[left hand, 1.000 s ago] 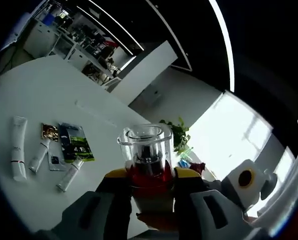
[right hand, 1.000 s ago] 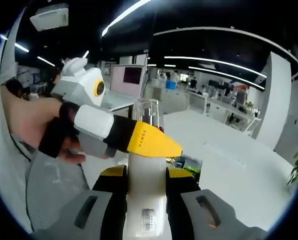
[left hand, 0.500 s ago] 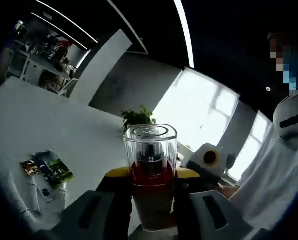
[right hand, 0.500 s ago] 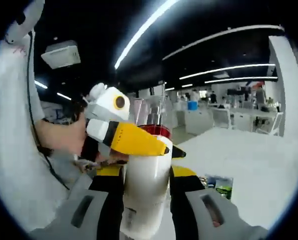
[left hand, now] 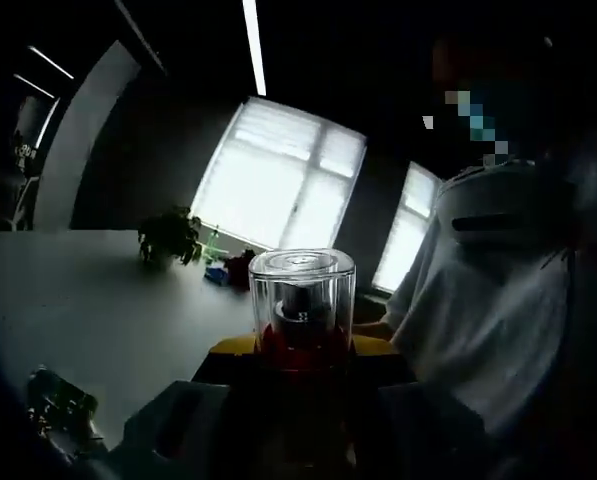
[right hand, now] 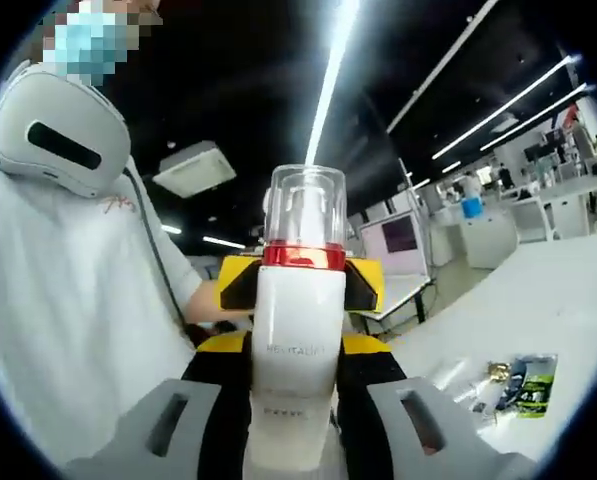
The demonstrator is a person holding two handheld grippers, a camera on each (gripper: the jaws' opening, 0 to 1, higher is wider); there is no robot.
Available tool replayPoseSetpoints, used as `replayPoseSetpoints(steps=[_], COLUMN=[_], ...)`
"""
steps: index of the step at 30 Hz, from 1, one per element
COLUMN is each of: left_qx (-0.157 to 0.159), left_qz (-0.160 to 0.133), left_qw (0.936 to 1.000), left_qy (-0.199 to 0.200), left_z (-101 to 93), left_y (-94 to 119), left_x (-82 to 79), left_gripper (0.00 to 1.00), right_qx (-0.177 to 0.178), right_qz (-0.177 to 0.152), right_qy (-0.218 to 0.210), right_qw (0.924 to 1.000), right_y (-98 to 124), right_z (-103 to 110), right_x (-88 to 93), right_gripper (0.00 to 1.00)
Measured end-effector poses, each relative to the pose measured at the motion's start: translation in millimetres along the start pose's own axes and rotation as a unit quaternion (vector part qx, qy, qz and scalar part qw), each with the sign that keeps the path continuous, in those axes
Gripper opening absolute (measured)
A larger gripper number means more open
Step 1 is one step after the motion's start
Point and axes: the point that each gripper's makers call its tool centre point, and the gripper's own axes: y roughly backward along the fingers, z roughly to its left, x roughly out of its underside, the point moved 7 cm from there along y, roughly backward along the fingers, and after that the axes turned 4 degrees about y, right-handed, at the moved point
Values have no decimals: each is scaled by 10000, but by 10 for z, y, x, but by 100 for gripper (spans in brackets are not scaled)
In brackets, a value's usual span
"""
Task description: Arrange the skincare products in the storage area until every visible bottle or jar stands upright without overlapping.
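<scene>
The white pump bottle with a red collar and clear plastic cap (right hand: pixel 300 330) stands upright at the centre of the right gripper view, held off the bench. The right claw (right hand: pixel 296 395) is clamped on its lower body — black-and-yellow jaws pressed against both sides. Higher up, just under the red collar, the left claw (right hand: pixel 300 283) grips the same bottle from behind, its yellow tips showing on either side.

In the left gripper view, which is dim and backlit, the bottle's clear cap (left hand: pixel 301 295) rises at lower centre between the left claw's own jaws, closed on it.

The white bench (right hand: pixel 538 300) lies at the right of the right gripper view, with green-and-black sachets (right hand: pixel 526 382) and small tubes lying flat at lower right. A person in a white shirt (right hand: pixel 68 300) fills the left.
</scene>
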Motion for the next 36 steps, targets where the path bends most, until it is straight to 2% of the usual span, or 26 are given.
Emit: replayPoseSetpoints(steps=[7, 10, 12, 13, 15, 16, 18, 20, 22, 24, 25, 26, 27, 28, 29, 31, 32, 35, 36], left_qx=[-66, -145, -358, -543, -873, -959, -1349, -1800, -2192, -2706, -3077, -3315, -3495, -3548, -3638, -3690, -3760, -4170, -4233], left_qz=[113, -31, -172, -249, -345, -353, -268, -415, -571, -721, -777, -828, -851, -871, -889, -961, -1002, -1130, -1167], left_qw=[9997, 9998, 9991, 9982, 9955, 9947, 9904, 9826, 9740, 9600, 9483, 9397, 9329, 9306, 9268, 9242, 9210, 8997, 8950], left_qy=[-192, -158, -122, -38, -118, -135, -142, -195, -29, 11, 27, 130, 198, 212, 263, 209, 196, 621, 778], left_z=[3, 26, 65, 100, 158, 171, 221, 267, 302, 347, 375, 395, 395, 394, 400, 391, 390, 411, 421], left_y=[-56, -65, -73, -71, -71, -71, -73, -87, -90, -55, -34, -22, -39, -47, -47, -81, -87, -83, -83], left_x=[11, -26, -58, -74, -100, -101, -74, -68, -47, -40, -29, -18, -1, 3, 7, -3, -8, 14, 30], left_gripper=[27, 27, 28, 29, 29, 30, 31, 32, 33, 33, 32, 32, 31, 31, 30, 28, 28, 26, 26], right_qx=[478, 619, 815, 926, 1180, 1298, 1470, 1739, 1957, 2371, 2445, 2684, 2775, 2815, 2971, 3065, 3215, 3483, 3543], right_qz=[39, -53, -68, -45, 39, 70, 178, 211, 271, 326, 345, 443, 478, 531, 589, 621, 663, 881, 956], right_qy=[335, 362, 436, 494, 558, 604, 598, 572, 597, 617, 636, 714, 763, 859, 930, 1006, 1156, 1490, 1575], right_qw=[9983, 9974, 9957, 9945, 9914, 9897, 9872, 9829, 9785, 9690, 9670, 9596, 9565, 9542, 9485, 9445, 9375, 9213, 9168], right_y=[-10, 3, 17, 23, 26, 27, 21, 35, 44, 84, 90, 115, 121, 121, 123, 94, 98, 121, 127], right_z=[-7, -41, -89, -113, -167, -192, -227, -280, -318, -384, -396, -446, -466, -473, -479, -478, -474, -497, -494], right_x=[31, -5, -26, -30, -32, -32, -19, -3, 6, 15, 15, 22, 26, 29, 36, 46, 36, 37, 44], right_gripper=[30, 30, 30, 30, 30, 30, 30, 30, 30, 30, 30, 30, 29, 29, 29, 30, 30, 30, 30])
